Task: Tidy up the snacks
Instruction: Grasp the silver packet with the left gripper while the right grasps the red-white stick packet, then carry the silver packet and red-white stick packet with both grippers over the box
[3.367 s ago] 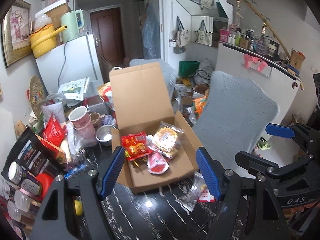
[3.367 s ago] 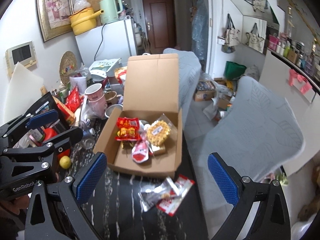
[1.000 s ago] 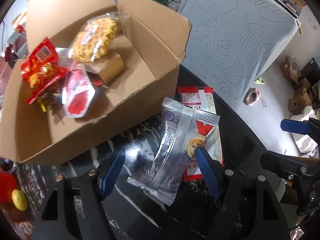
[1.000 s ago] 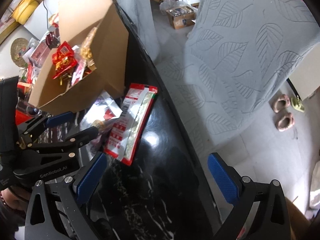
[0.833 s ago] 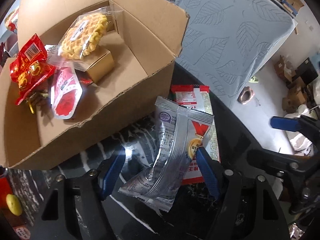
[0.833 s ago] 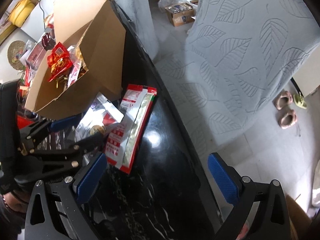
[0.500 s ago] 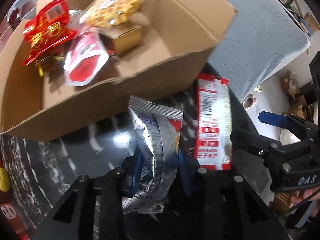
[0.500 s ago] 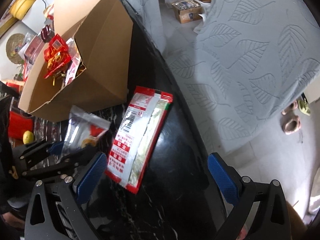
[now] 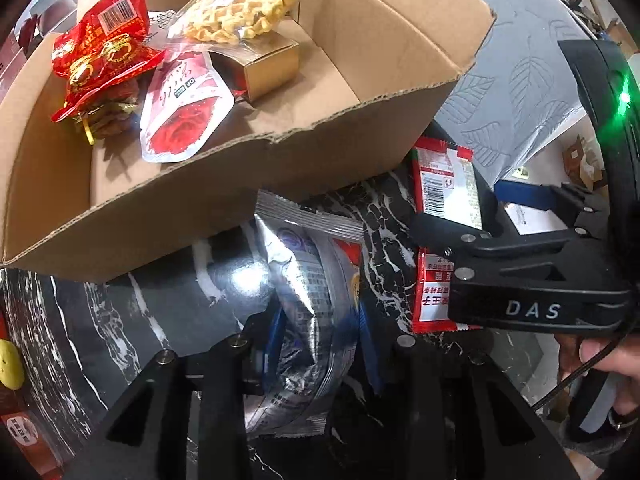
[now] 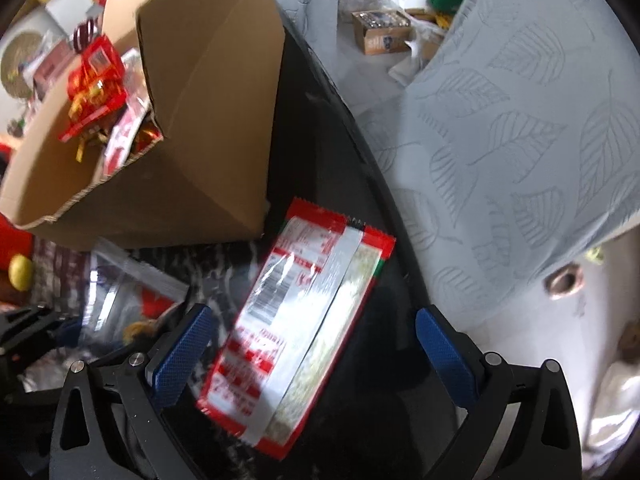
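Note:
My left gripper (image 9: 320,340) is shut on a silver snack packet (image 9: 308,280) lying on the black marble table, just in front of the open cardboard box (image 9: 248,184). The box holds a red candy bag (image 9: 104,60), a red-white pouch (image 9: 180,116), a waffle pack (image 9: 240,4) and a small gold box (image 9: 268,68). My right gripper (image 10: 312,356) is open and straddles a red snack packet (image 10: 304,328) flat on the table; it shows to the right in the left wrist view (image 9: 520,272), over that packet (image 9: 444,188). The silver packet (image 10: 124,304) shows at left in the right wrist view.
A grey leaf-patterned chair (image 10: 520,120) stands beyond the table's right edge (image 10: 384,200). A yellow ball (image 9: 12,364) and red items lie at the far left of the table. Boxes clutter the floor (image 10: 384,36) behind.
My left gripper has closed on the silver packet. My right gripper has come down closer over the red packet, now between its open fingers.

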Available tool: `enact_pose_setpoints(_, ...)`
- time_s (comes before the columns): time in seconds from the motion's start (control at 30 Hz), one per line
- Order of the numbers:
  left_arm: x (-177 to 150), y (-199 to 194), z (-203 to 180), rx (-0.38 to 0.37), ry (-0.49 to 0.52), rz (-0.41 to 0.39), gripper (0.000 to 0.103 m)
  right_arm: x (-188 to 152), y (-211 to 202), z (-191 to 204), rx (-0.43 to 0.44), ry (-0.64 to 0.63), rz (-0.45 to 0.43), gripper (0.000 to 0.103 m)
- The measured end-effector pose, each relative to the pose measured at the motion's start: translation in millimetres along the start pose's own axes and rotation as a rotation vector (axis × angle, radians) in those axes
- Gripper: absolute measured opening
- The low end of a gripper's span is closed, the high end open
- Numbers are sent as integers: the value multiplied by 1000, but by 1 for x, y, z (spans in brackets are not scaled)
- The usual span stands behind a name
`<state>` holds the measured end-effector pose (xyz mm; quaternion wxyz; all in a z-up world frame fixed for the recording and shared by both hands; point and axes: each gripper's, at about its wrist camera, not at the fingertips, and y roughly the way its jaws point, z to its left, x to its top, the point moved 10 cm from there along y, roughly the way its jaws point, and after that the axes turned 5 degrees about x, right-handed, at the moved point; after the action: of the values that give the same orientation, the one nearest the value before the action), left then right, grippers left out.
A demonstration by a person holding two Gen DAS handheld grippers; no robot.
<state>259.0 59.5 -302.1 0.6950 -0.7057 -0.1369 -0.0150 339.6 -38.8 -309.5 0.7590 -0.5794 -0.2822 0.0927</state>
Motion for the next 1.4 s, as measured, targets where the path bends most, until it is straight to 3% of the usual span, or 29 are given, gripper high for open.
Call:
enact_pose_setpoints(0.1,-2,4,2,-8,-5,5,34,-3,4,-8,-24,1,9,103)
enact_pose_setpoints(0.3,6,14,-14,-35,10,-7,34,-14,6,-29,33,70,5,99)
enact_pose_setpoints(0.37,8,16,-20,-51,12,-12,34,-16,4,-35,50,92,-8,93)
enact_pose_setpoints(0.47,12,19,-31,-68,9,-18,34,-15,-4,-43,58,121,-30,79)
enact_pose_setpoints(0.53,15,20,-36,-76,3,-19,34,-14,-8,-48,63,149,-51,64)
enact_pose_setpoints(0.63,20,25,-45,-86,2,-17,34,-13,-17,-52,62,172,-87,53)
enact_pose_setpoints(0.87,21,29,-67,-59,49,-13,34,-25,-25,-48,67,152,-99,49)
enact_pose_setpoints(1.1,29,32,-90,45,126,-49,35,-45,-37,-61,71,205,-99,49)
enact_pose_setpoints(1.3,35,36,-99,34,114,-61,32,-58,-47,-67,73,239,-123,49)
enact_pose_setpoints(1.4,29,36,-95,-16,60,-32,31,-67,-55,-66,81,244,-139,49)
